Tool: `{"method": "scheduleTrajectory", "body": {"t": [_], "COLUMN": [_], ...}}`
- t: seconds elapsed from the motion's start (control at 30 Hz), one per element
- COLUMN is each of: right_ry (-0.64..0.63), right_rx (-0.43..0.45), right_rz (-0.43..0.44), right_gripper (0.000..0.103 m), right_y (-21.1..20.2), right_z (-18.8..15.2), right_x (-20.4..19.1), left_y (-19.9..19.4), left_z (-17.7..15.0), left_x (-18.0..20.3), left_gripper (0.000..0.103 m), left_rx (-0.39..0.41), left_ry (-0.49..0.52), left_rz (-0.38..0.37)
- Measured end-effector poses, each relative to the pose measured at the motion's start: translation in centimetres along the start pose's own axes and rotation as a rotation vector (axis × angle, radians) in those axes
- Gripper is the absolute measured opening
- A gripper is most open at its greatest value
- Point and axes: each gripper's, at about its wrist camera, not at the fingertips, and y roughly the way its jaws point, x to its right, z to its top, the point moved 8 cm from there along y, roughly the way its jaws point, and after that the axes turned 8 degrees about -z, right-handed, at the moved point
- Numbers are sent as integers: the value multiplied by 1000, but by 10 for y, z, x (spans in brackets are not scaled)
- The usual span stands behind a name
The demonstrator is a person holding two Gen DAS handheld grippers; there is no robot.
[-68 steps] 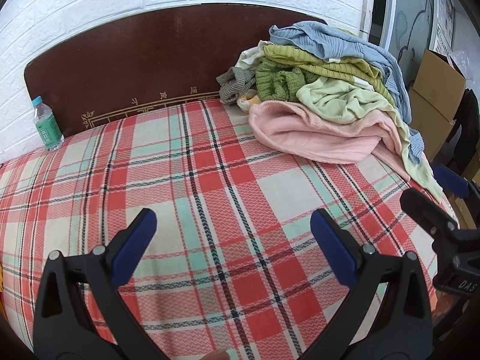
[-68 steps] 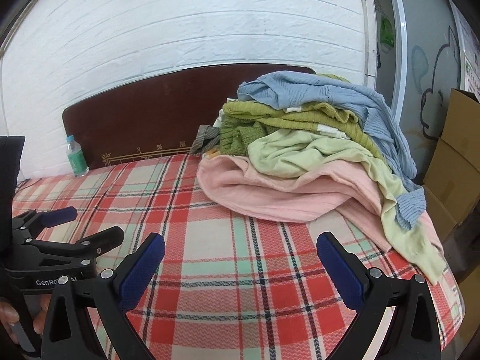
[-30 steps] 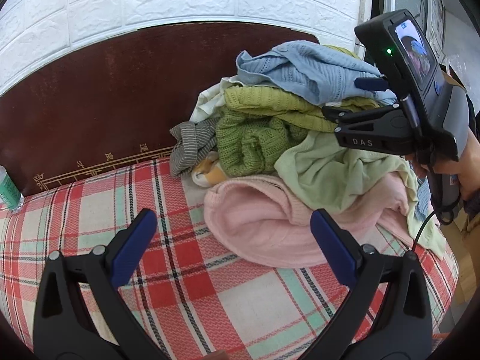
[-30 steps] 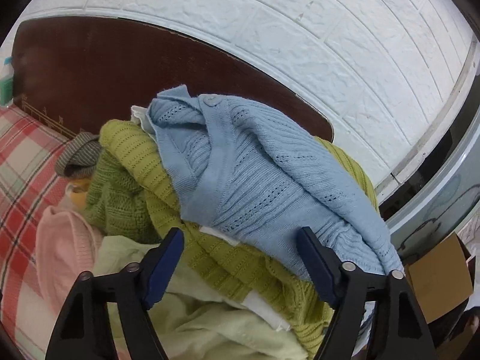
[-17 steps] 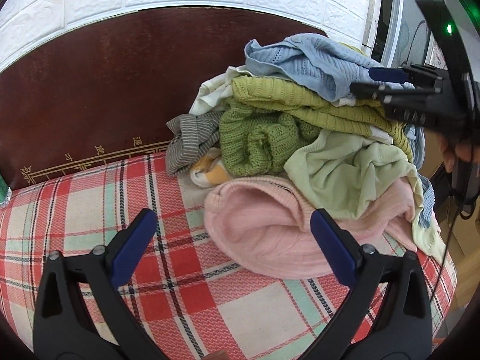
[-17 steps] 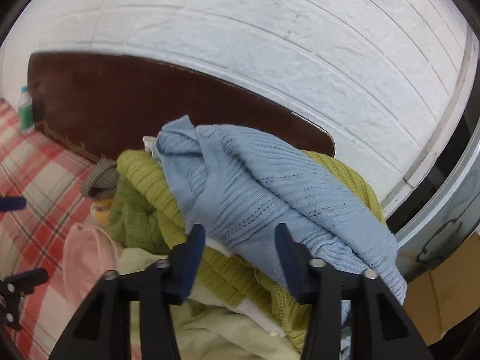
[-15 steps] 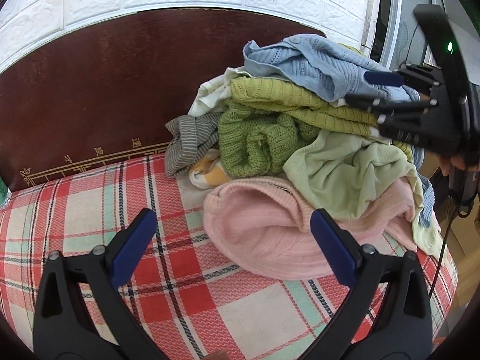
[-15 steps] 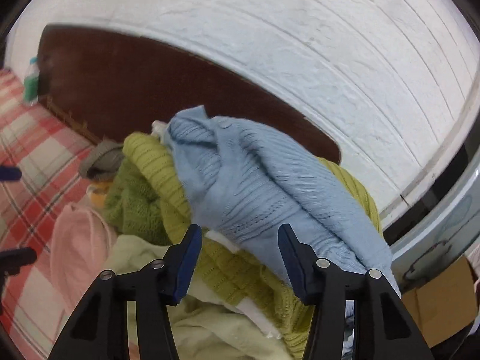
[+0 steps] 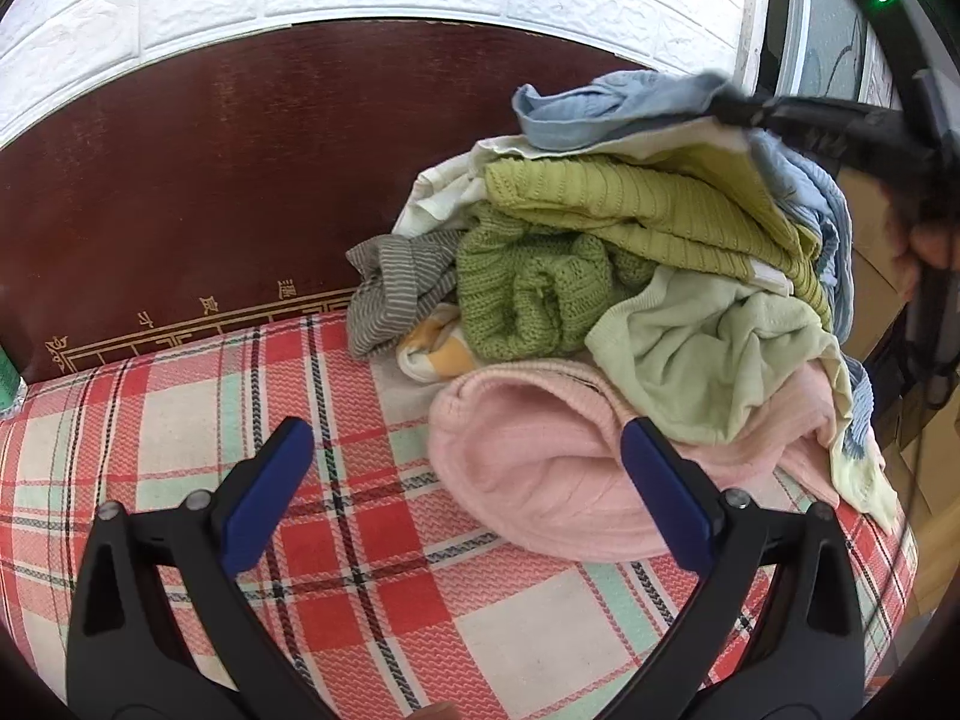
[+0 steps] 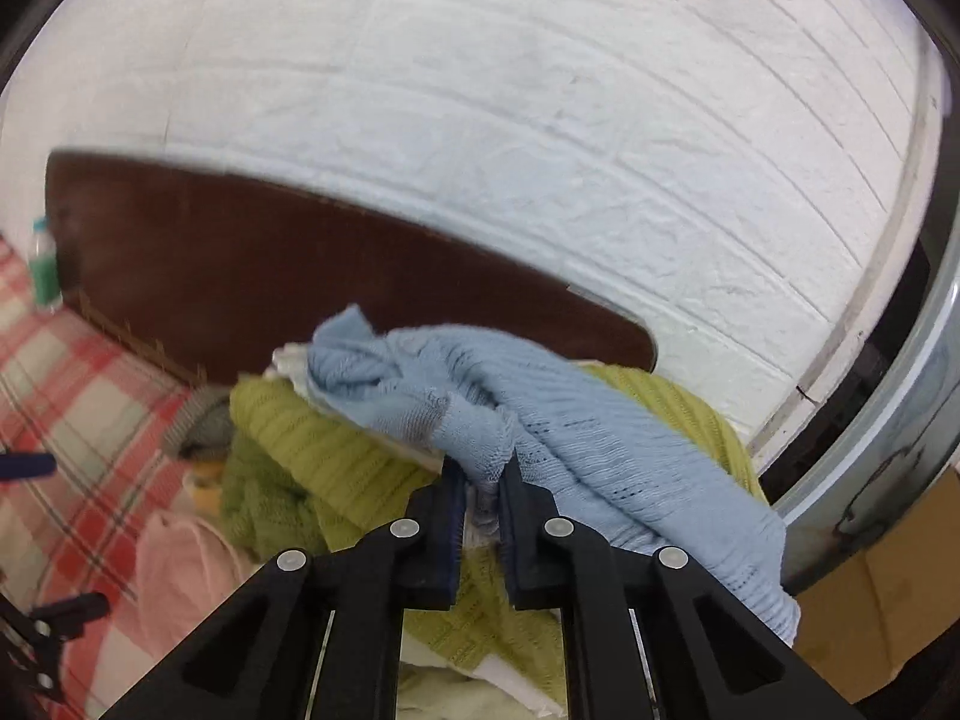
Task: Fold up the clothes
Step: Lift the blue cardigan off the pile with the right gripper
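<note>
A heap of clothes sits at the right end of the plaid bed (image 9: 372, 546). On top lies a light blue knit sweater (image 10: 576, 420), and my right gripper (image 10: 480, 480) is shut on a bunch of it, lifting it off the heap. In the left wrist view the same blue sweater (image 9: 606, 108) rises toward the right gripper (image 9: 738, 108) at the upper right. Under it lie an olive-green ribbed knit (image 9: 648, 210), a green chunky knit (image 9: 534, 294), a pale green top (image 9: 714, 354) and a pink garment (image 9: 540, 456). My left gripper (image 9: 468, 480) is open, low over the bed before the pink garment.
A dark brown headboard (image 9: 210, 180) backs the bed, with a white brick wall (image 10: 480, 150) above. A grey striped piece (image 9: 390, 288) and a yellow-white cloth (image 9: 432, 354) lie at the heap's left foot. A bottle (image 10: 42, 270) stands far left. Cardboard boxes (image 10: 888, 588) stand at right.
My right gripper's jaws have closed from wide apart onto the blue sweater and risen, pulling its top edge up off the heap. The left gripper has hardly moved.
</note>
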Motion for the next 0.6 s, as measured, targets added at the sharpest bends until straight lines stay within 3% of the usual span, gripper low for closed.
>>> {"method": "scheduleTrajectory", "body": {"t": [0.2, 0.4, 0.6], "right_ry": [200, 229, 292], "right_rx": [196, 241, 313], "right_rz": [24, 100, 197], "right_gripper": [7, 7, 7], "right_y": [-79, -139, -203], "right_z": [41, 51, 56], "right_x": [46, 52, 48], "left_y": [-8, -23, -47], "left_z": [13, 30, 41], "left_x": [-3, 8, 42], "left_gripper": [103, 103, 103], "left_rx": [33, 88, 163], "left_ry": [12, 36, 117], "left_rz": [5, -11, -83]}}
